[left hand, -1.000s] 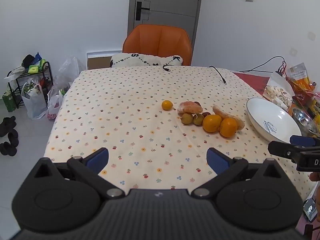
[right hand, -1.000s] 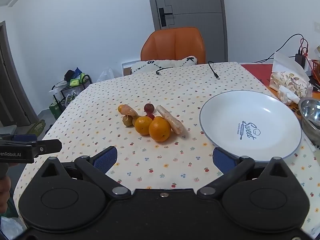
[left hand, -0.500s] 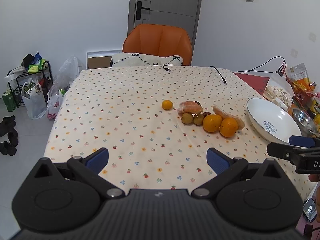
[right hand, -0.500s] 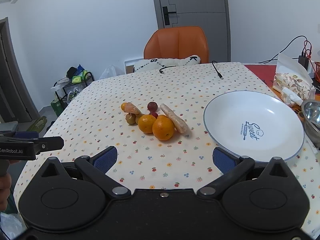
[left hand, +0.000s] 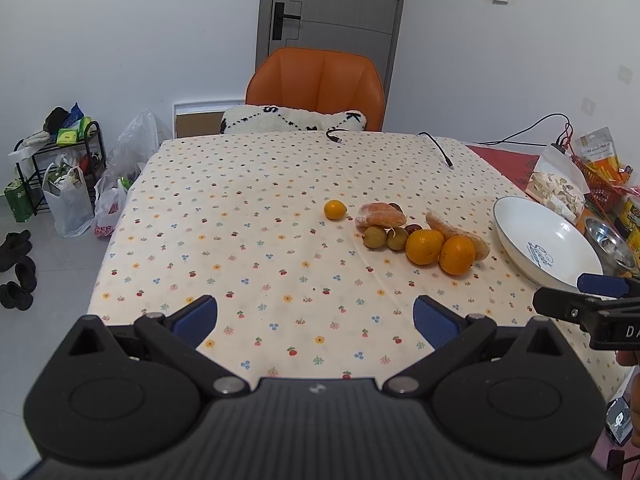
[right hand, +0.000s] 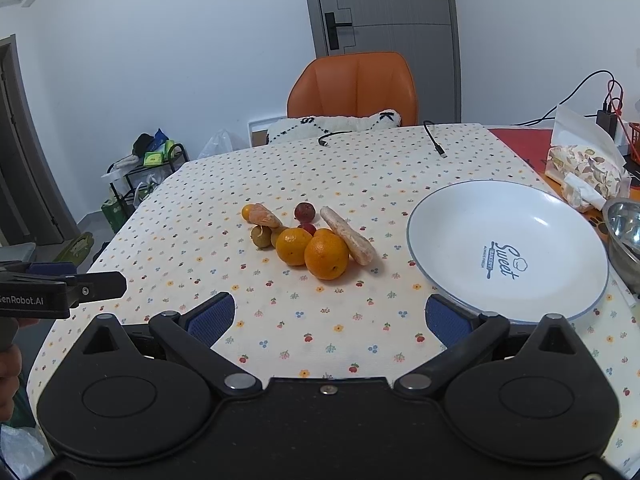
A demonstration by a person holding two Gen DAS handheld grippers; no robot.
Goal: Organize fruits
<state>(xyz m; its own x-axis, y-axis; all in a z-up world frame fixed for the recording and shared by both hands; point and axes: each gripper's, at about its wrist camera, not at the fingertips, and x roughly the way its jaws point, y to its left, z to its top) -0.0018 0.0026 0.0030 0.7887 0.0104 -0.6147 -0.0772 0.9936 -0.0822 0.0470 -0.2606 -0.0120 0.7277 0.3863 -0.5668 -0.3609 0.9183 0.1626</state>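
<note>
A cluster of fruit lies mid-table: two oranges (right hand: 326, 256) (left hand: 457, 255), two peeled citrus segments (right hand: 347, 235) (left hand: 379, 215), two small brown-green fruits (left hand: 374, 237), two small red fruits (right hand: 305, 212) and a small yellow-orange fruit (left hand: 335, 209) set apart to the left. A white plate (right hand: 452, 216) (left hand: 516, 216) is empty to the right of the fruit. My left gripper (left hand: 316, 320) is open and empty, above the near table edge. My right gripper (right hand: 326, 316) is open and empty, short of the oranges.
The table has a floral cloth (left hand: 240, 220). An orange chair (left hand: 320, 84) with a white cushion stands at the far side. Cables (right hand: 436, 140) lie at the back. A steel bowl (right hand: 624, 232), tissue pack (right hand: 584, 172) and snack bags (left hand: 596, 156) crowd the right edge.
My right gripper has moved forward toward the fruit and plate, which now look larger. My left gripper has barely moved.
</note>
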